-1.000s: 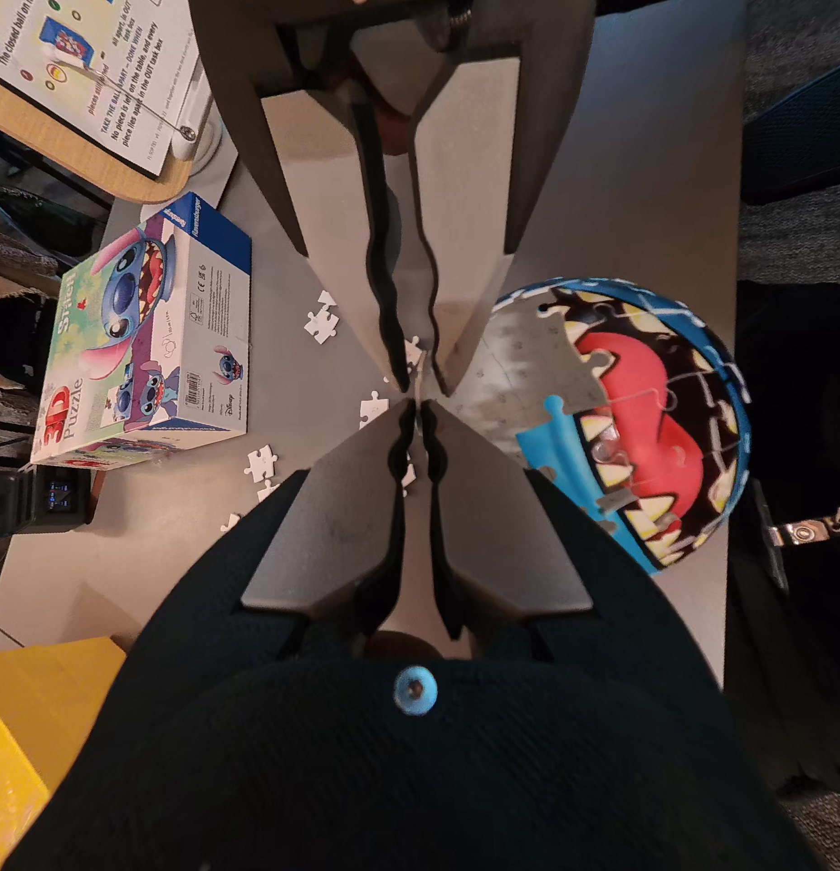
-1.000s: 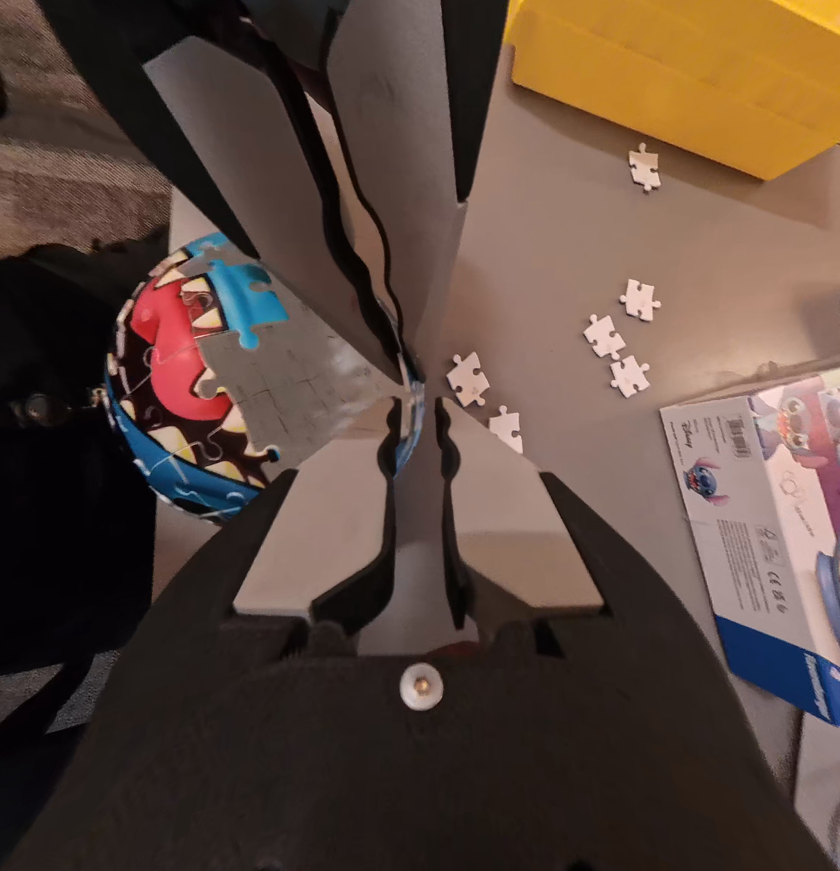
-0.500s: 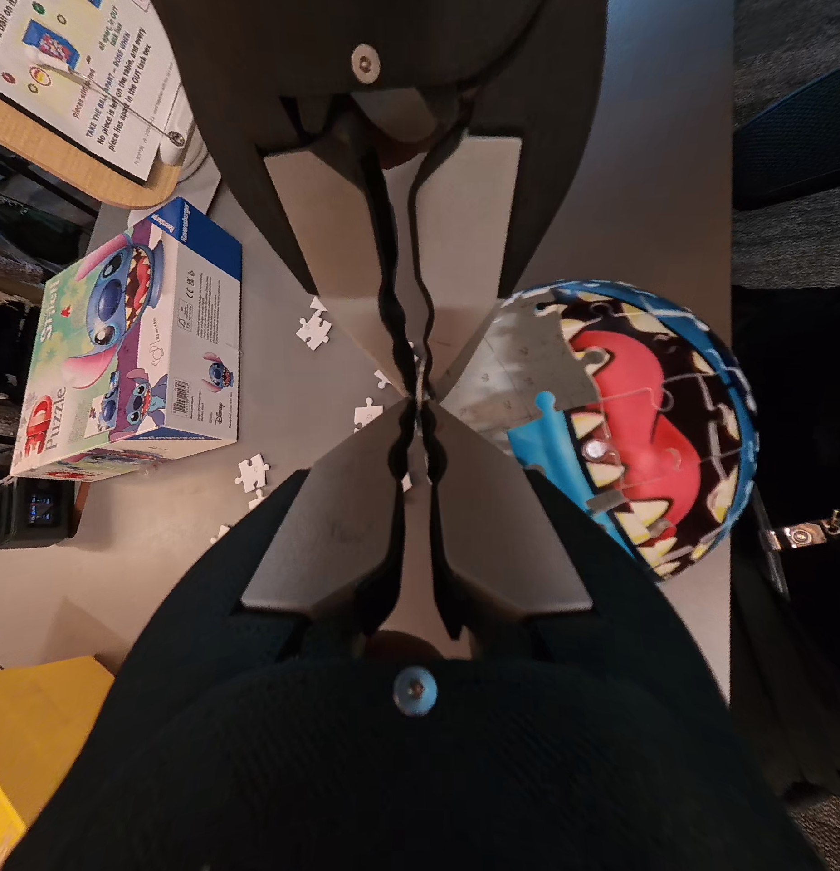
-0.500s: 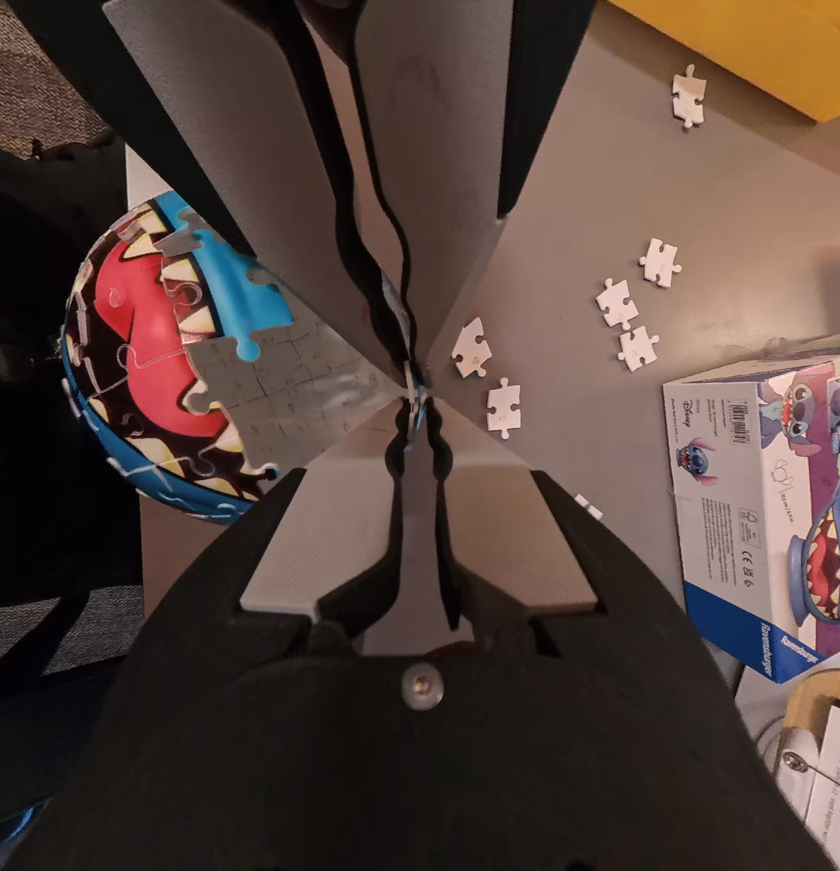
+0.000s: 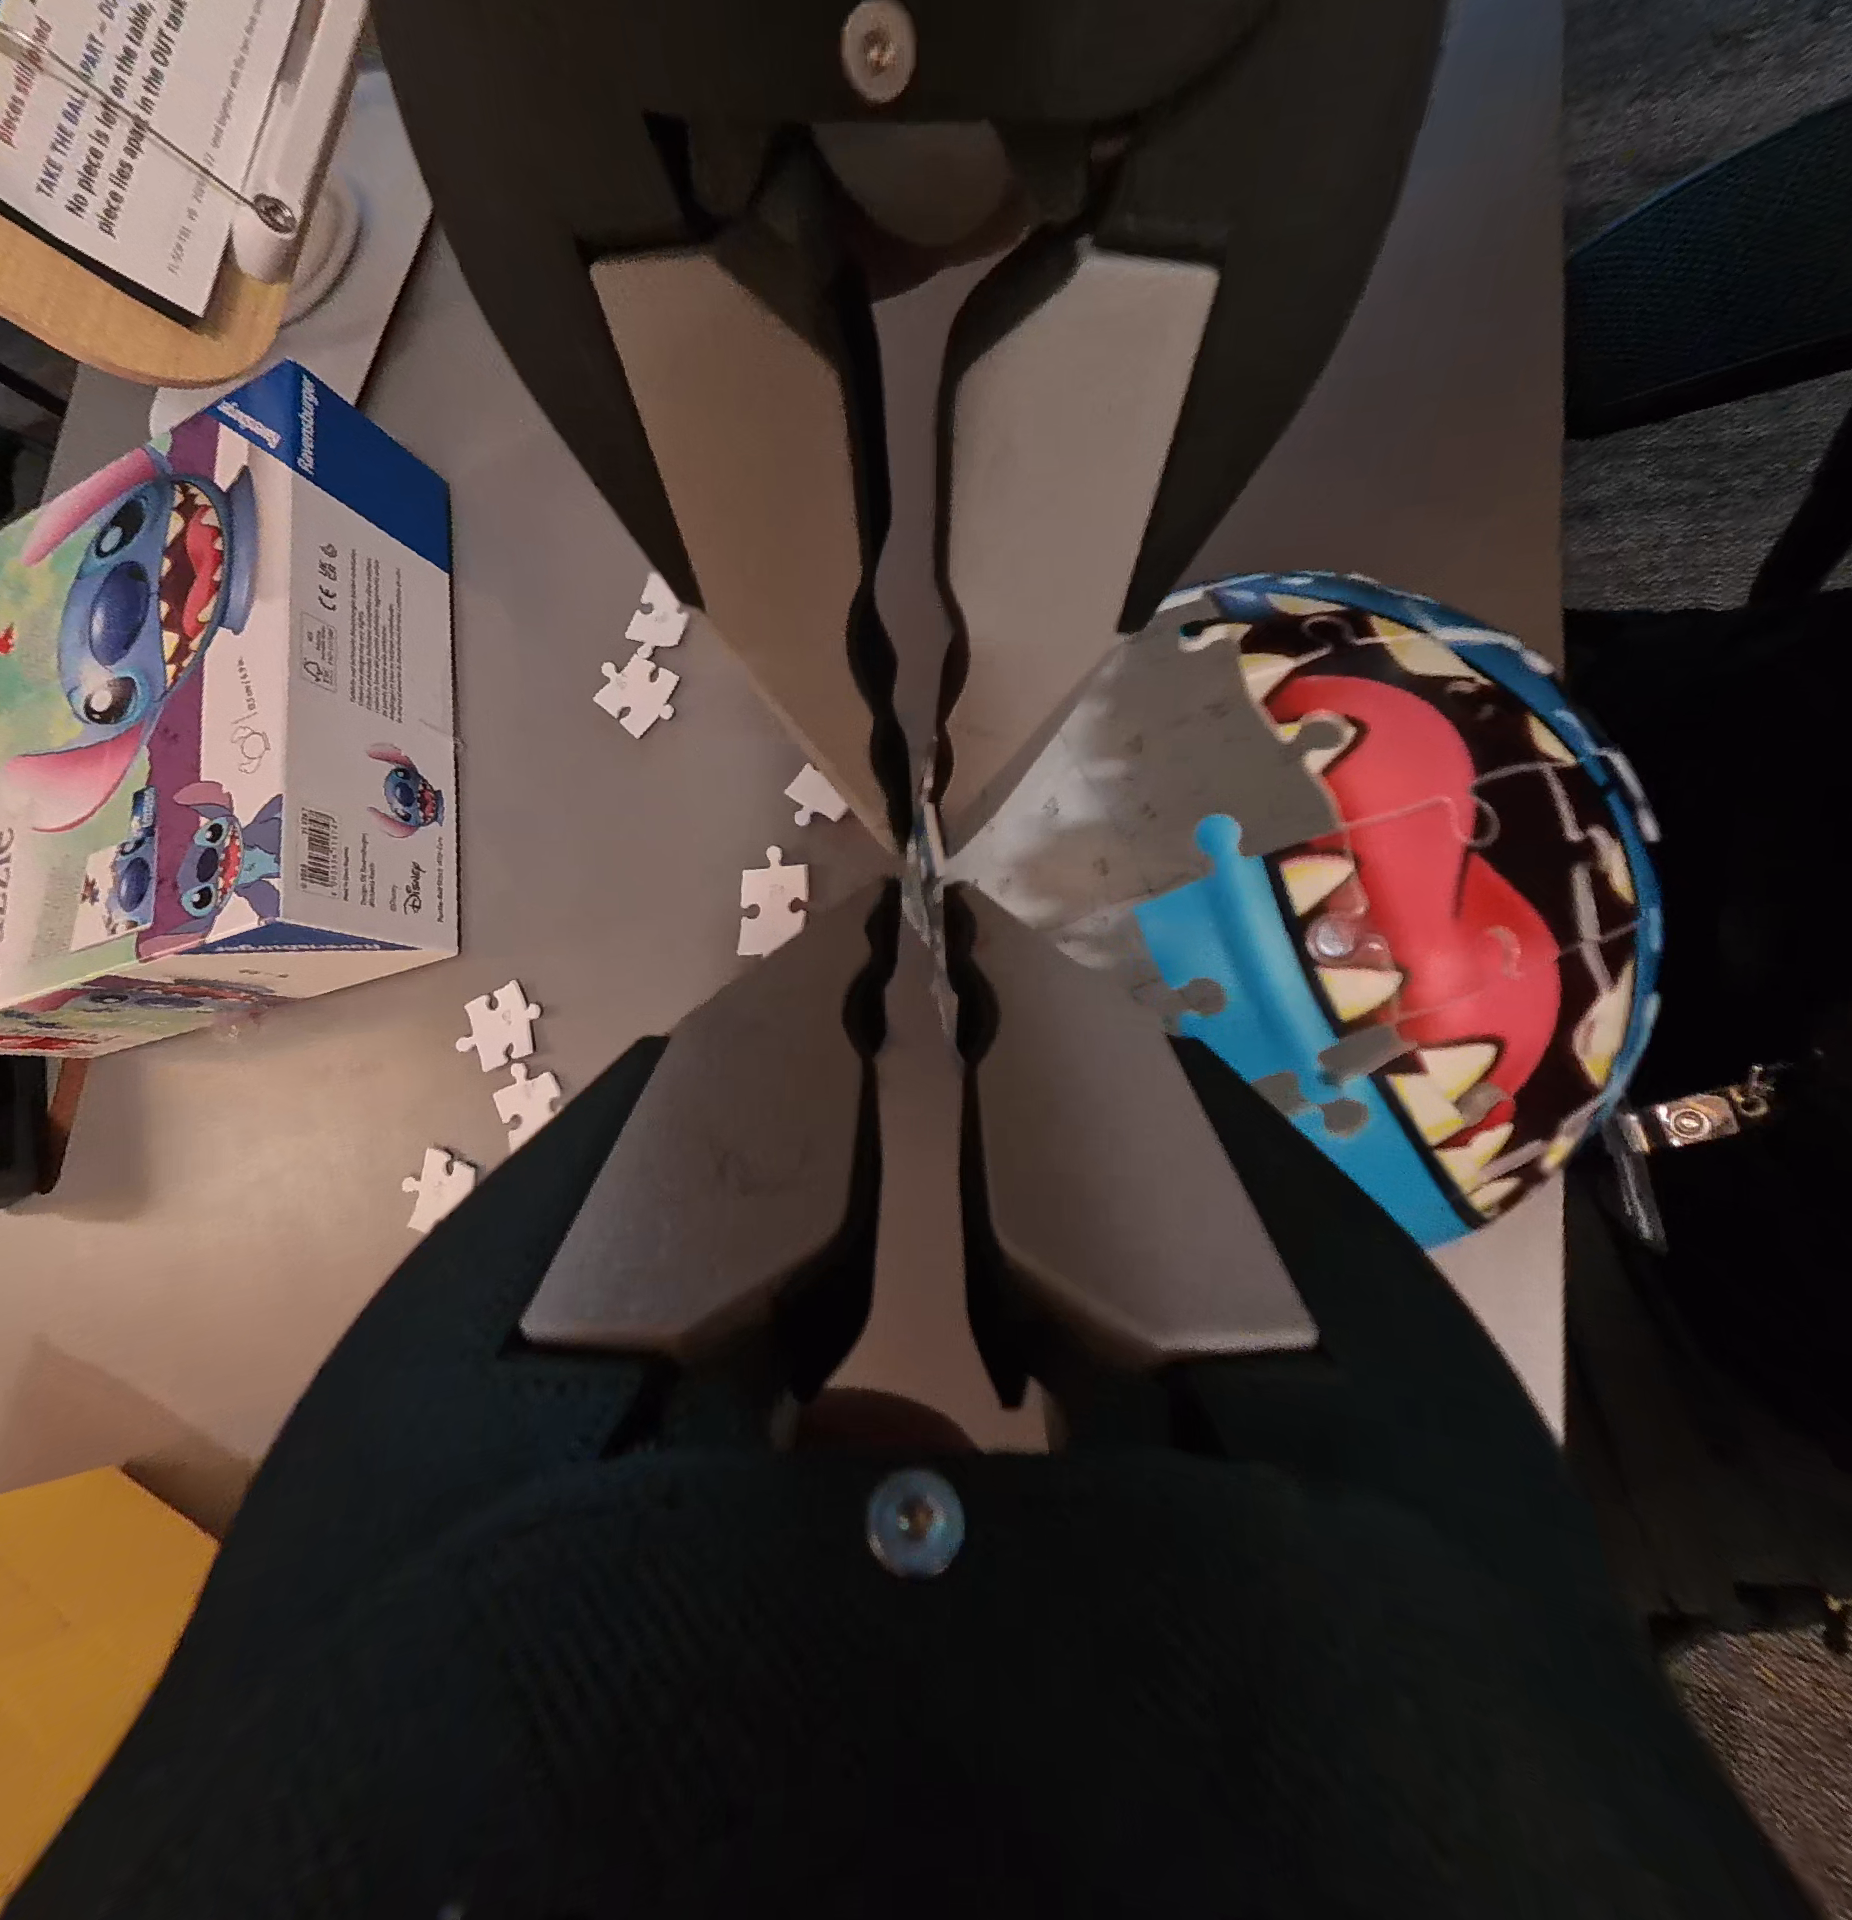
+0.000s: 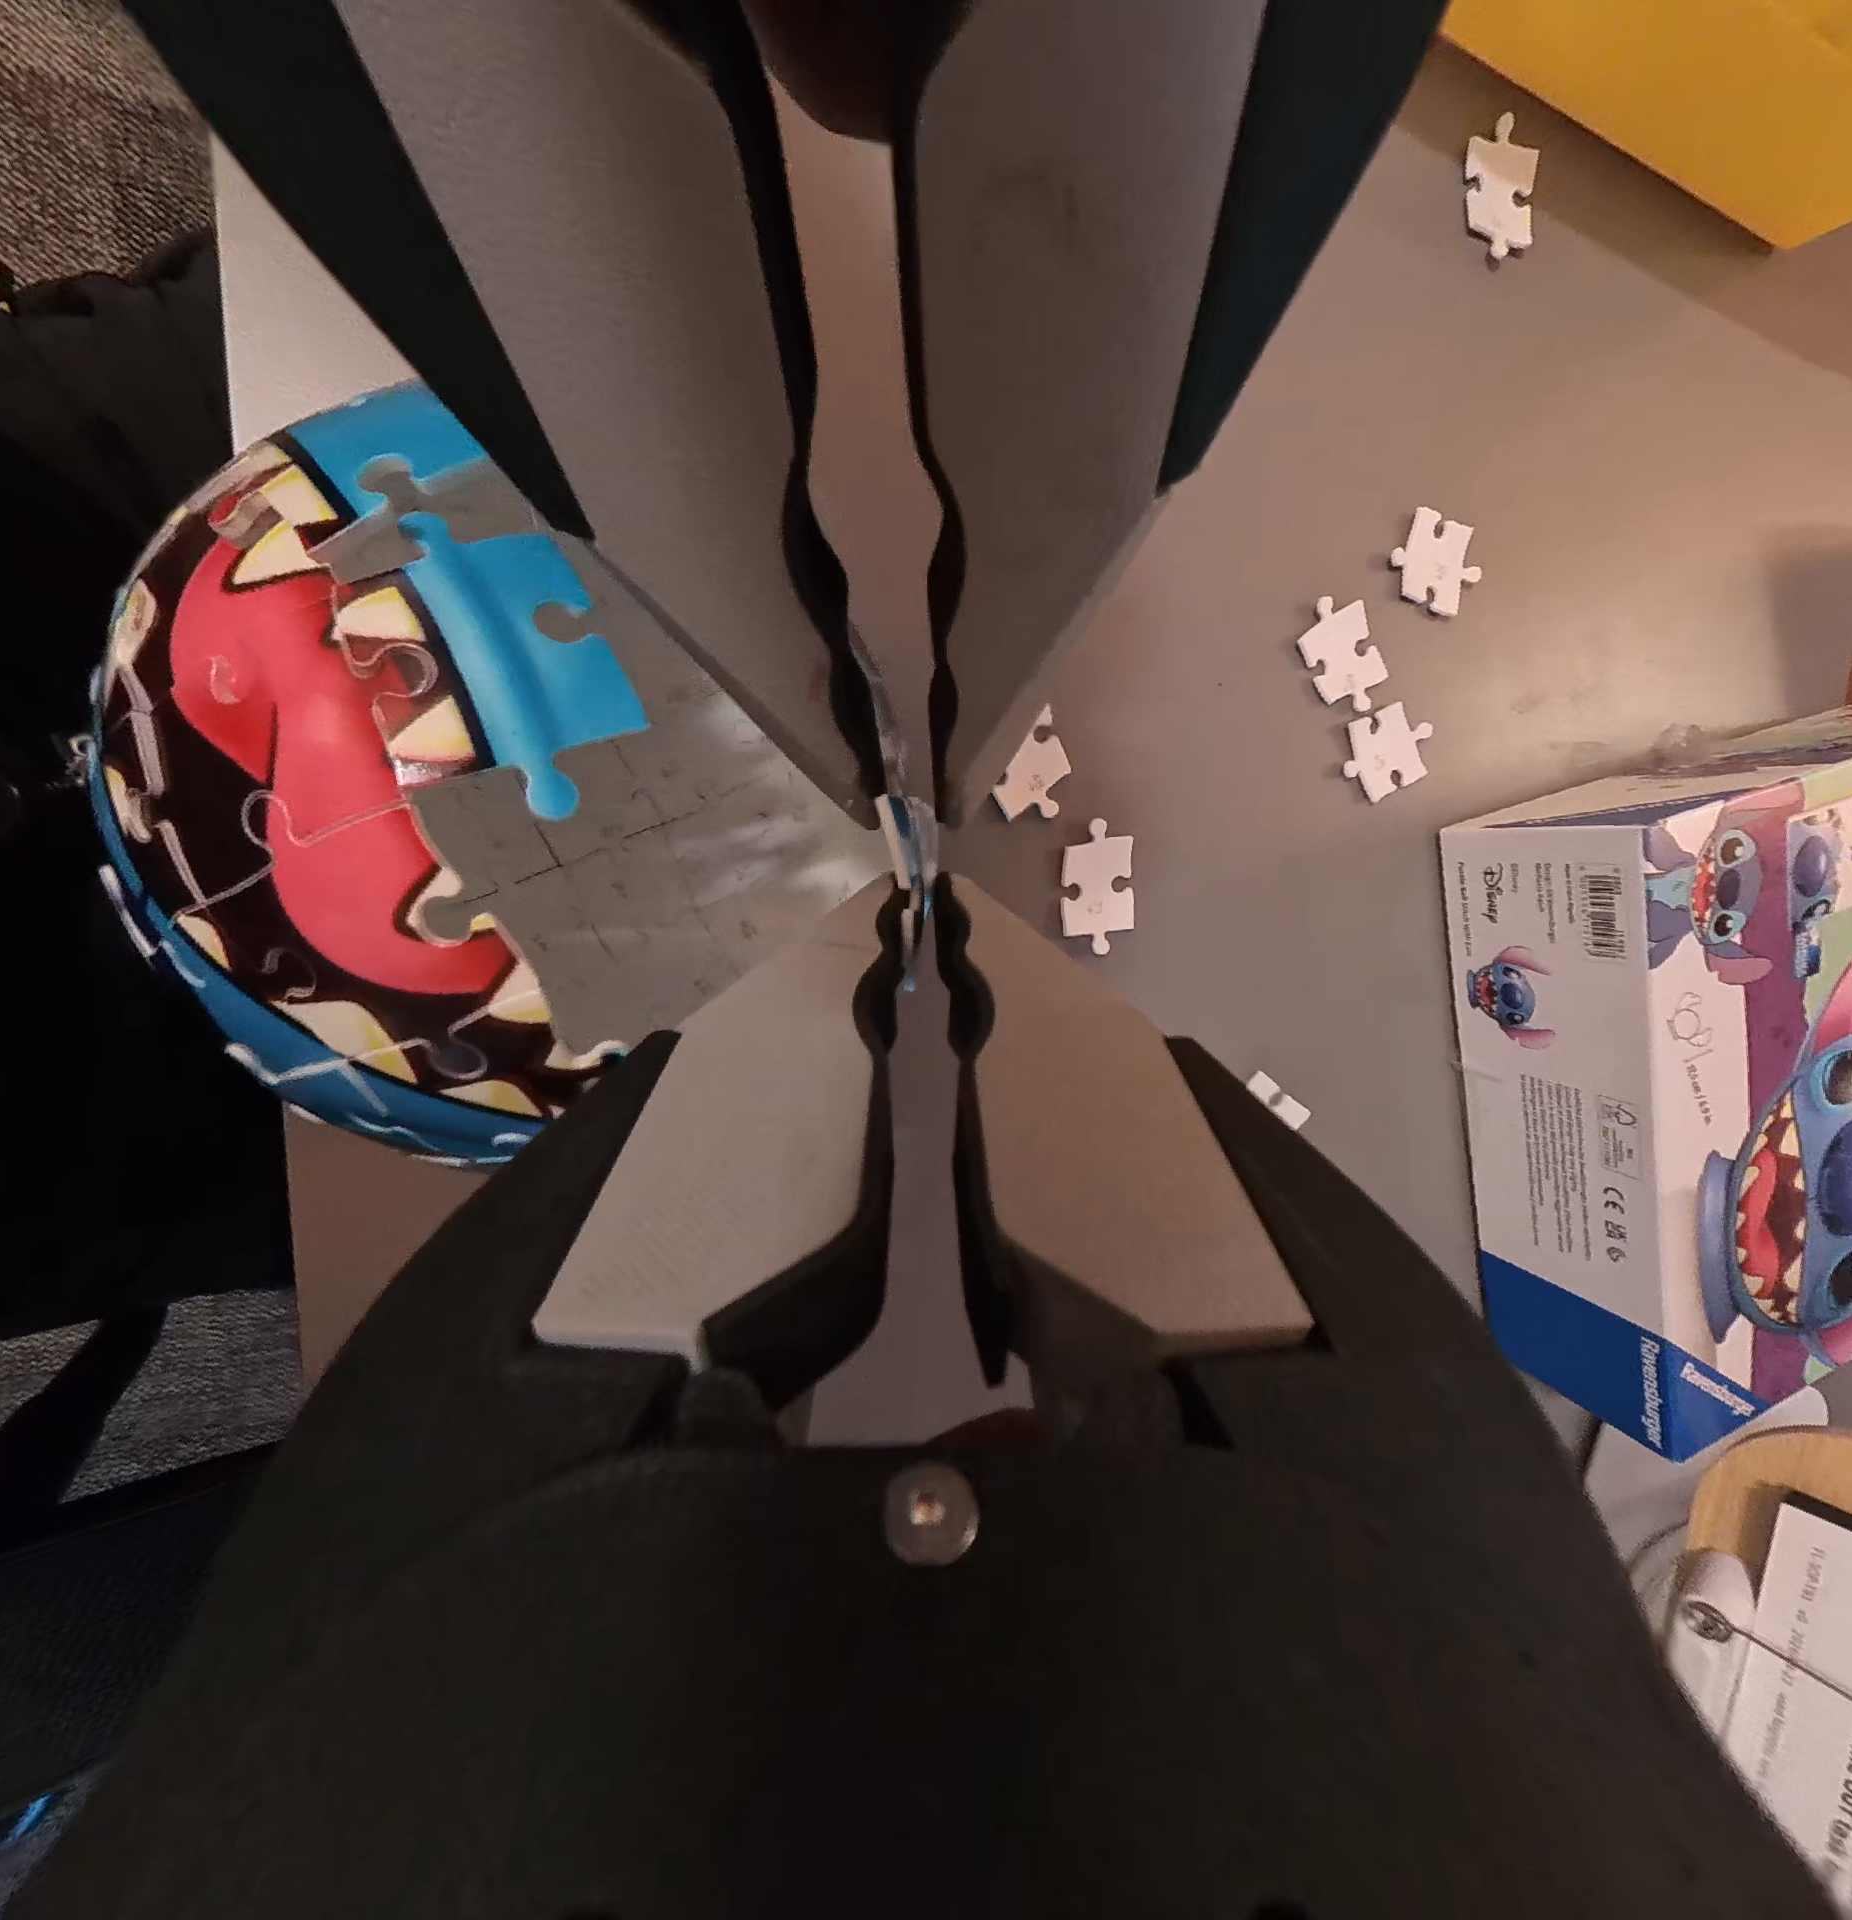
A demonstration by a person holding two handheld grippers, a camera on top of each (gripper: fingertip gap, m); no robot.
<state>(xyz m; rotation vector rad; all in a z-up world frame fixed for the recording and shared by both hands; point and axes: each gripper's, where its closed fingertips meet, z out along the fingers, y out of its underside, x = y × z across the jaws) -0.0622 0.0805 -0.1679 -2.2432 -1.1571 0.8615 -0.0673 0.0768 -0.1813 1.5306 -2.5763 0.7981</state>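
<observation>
A blue puzzle ball [image 5: 1421, 883] with a red mouth and teeth lies at the table's edge, its shell open so the grey backs of pieces show; it sits left in the right wrist view [image 6: 309, 779]. My left gripper [image 5: 917, 914] and right gripper [image 6: 911, 904] meet tip to tip at the open rim. Each is shut on a thin puzzle piece [image 5: 930, 862] [image 6: 904, 842] there. I cannot tell if it is one piece or two joined ones. The right gripper [image 5: 917, 810] comes in from the top of the left wrist view, the left gripper [image 6: 906, 800] likewise in the right wrist view.
Several loose white pieces [image 5: 771, 914] [image 6: 1098, 883] lie face down on the grey table [image 5: 278, 1195]. The puzzle's box [image 5: 278, 707] [image 6: 1628, 1039], a wooden clipboard with a printed sheet [image 5: 122, 156] [image 6: 1784, 1621] and a yellow box [image 5: 60, 1621] [image 6: 1680, 94] stand around. The grippers are tip to tip, or close to it.
My right gripper's jaws have narrowed onto the piece at the ball's rim. Both grippers have drawn closer together, and the ball has turned slightly.
</observation>
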